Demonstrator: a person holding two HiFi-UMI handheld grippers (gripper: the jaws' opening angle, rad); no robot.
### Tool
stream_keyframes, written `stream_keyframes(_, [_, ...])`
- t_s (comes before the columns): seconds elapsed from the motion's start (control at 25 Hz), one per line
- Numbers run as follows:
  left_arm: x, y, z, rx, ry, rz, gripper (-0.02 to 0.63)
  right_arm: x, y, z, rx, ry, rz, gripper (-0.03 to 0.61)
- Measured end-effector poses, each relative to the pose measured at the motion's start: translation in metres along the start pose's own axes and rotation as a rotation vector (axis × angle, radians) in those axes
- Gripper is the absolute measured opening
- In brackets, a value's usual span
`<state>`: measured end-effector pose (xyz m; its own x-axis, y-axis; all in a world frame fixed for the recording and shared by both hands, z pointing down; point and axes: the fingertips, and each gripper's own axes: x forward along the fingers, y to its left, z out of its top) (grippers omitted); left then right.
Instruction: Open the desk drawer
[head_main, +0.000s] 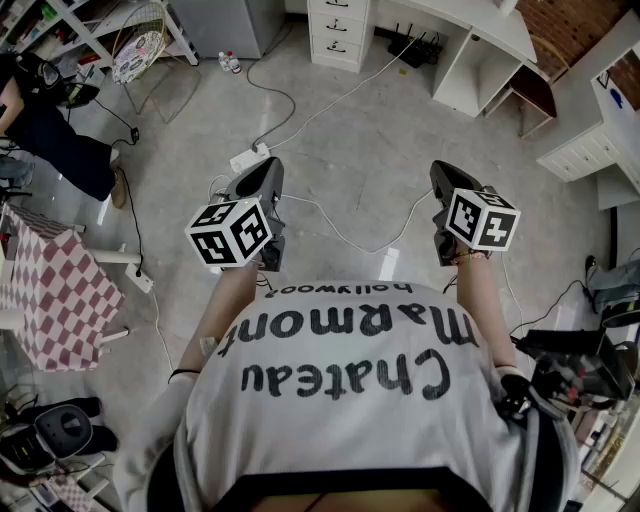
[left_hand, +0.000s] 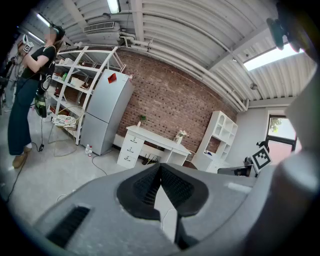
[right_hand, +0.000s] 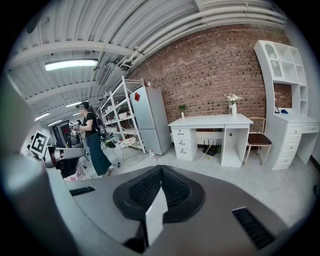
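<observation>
At 12 o'clock in the head view, well apart from both grippers, stood the white desk (head_main: 495, 28). Its drawer stack (head_main: 338, 30) sat at the desk's left end. All three drawers were shut, so contents could not be seen. The left gripper (head_main: 268, 172) was at 10 o'clock and the right gripper (head_main: 443, 172) at 2 o'clock, both held in the air over the floor (head_main: 350, 150) and pointing toward the desk. Left jaws were pressed together with nothing between them, and the right jaws were the same. In the right gripper view a vase (right_hand: 233, 108) holding flowers stood on the tabletop at its right end, with a small potted plant (right_hand: 182, 110) at its left end. A grey fridge (right_hand: 150, 120) stood just beside the desk at 9 o'clock of it, with two bottles (head_main: 229, 62) on the floor near it. A shelf rack (right_hand: 120, 122) next to the fridge held mixed items, too small to tell.
</observation>
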<state>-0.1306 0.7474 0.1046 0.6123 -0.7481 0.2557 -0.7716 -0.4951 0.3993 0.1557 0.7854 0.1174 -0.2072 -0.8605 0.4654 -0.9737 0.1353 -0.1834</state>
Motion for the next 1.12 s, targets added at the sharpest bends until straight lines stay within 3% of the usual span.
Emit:
stream_keyframes(0.32, [0.002, 0.013, 0.003, -0.015, 0.006, 0.004, 0.014, 0.012, 0.009, -0.001, -0.008, 0.013, 0.004, 0.014])
stream_keyframes(0.56, [0.011, 0.013, 0.001, -0.026, 0.019, 0.012, 0.014, 0.019, 0.000, 0.003, 0.057, 0.007, 0.038, 0.014])
stream_keyframes(0.76, [0.023, 0.026, -0.007, -0.065, 0.048, 0.040, 0.015, 0.031, -0.010, 0.002, 0.022, 0.048, 0.023, 0.014])
stream_keyframes(1.12, [0.073, 0.052, 0.020, -0.085, 0.031, 0.073, 0.015, 0.094, -0.038, 0.038, 0.018, 0.048, 0.053, 0.014])
